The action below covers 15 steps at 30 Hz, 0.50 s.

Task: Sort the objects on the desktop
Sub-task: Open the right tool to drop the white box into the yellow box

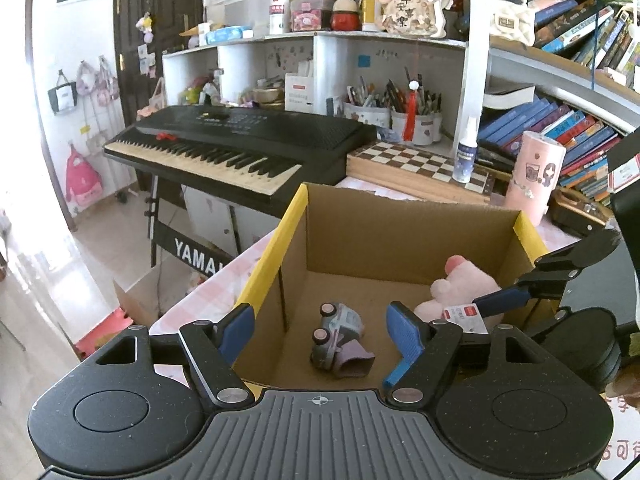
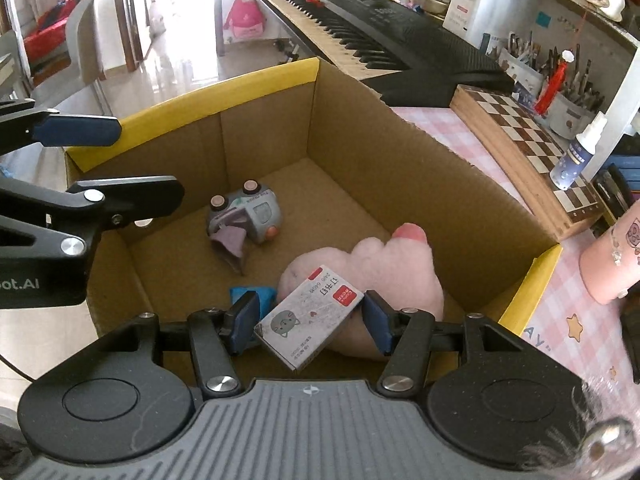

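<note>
A cardboard box with yellow rim stands on the pink checked table. Inside lie a grey toy car on its side and a pink plush toy. My right gripper is over the box, shut on a small white staple box with a red label; it also shows in the left wrist view. A blue item lies under it. My left gripper is open and empty over the box's near rim.
A black Yamaha keyboard stands behind the box. A wooden chessboard, a spray bottle and a pink cylinder sit on the table behind and right. Pen cups and bookshelves line the back.
</note>
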### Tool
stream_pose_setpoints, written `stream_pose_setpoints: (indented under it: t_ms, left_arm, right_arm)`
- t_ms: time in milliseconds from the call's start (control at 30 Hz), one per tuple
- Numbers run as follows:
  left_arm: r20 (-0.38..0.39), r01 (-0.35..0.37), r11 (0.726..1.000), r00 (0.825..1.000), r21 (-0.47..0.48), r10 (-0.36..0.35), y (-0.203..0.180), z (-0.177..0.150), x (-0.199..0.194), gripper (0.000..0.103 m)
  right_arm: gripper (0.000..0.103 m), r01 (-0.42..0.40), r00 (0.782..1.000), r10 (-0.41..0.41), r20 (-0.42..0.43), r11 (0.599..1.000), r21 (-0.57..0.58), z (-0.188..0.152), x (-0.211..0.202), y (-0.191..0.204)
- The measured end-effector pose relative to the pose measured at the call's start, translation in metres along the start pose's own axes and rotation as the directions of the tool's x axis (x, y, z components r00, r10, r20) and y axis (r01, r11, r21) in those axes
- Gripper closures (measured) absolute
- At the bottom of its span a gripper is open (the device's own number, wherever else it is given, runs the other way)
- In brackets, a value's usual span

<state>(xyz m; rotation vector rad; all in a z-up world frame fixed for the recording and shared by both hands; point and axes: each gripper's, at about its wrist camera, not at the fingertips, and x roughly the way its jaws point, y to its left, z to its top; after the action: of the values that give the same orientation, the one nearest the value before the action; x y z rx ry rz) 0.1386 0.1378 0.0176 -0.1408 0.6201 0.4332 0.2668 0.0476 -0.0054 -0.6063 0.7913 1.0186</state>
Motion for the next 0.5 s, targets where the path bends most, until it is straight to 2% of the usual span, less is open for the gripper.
stream_pose_setpoints:
  t_ms: [133, 267, 333, 500]
  left_arm:
    - [0.017, 0.002, 1.0, 1.0, -0.001, -0.002, 0.002, 0.0, -0.006, 0.027]
    - [0.04, -0.003, 1.0, 0.999, -0.016, 0.004, 0.006, 0.0, -0.013, 0.019]
    - [0.048, -0.002, 1.0, 0.999, -0.022, 0.003, 0.008, 0.0, -0.017, 0.019]
    - [0.065, 0.0, 1.0, 0.998, -0.03, 0.002, 0.011, -0.001, -0.024, 0.019]
  right_arm:
    - [0.048, 0.012, 1.0, -0.012, 0.019, 1.0, 0.023, -0.002, -0.003, -0.001]
    - [0.044, 0.039, 0.998, -0.042, 0.051, 0.998, 0.048, -0.005, -0.013, 0.001]
    - [0.039, 0.063, 0.995, -0.068, 0.071, 0.996, 0.066, -0.006, -0.02, 0.001]
    - [0.038, 0.098, 0.984, -0.113, 0.137, 0.988, 0.116, -0.013, -0.041, 0.004]
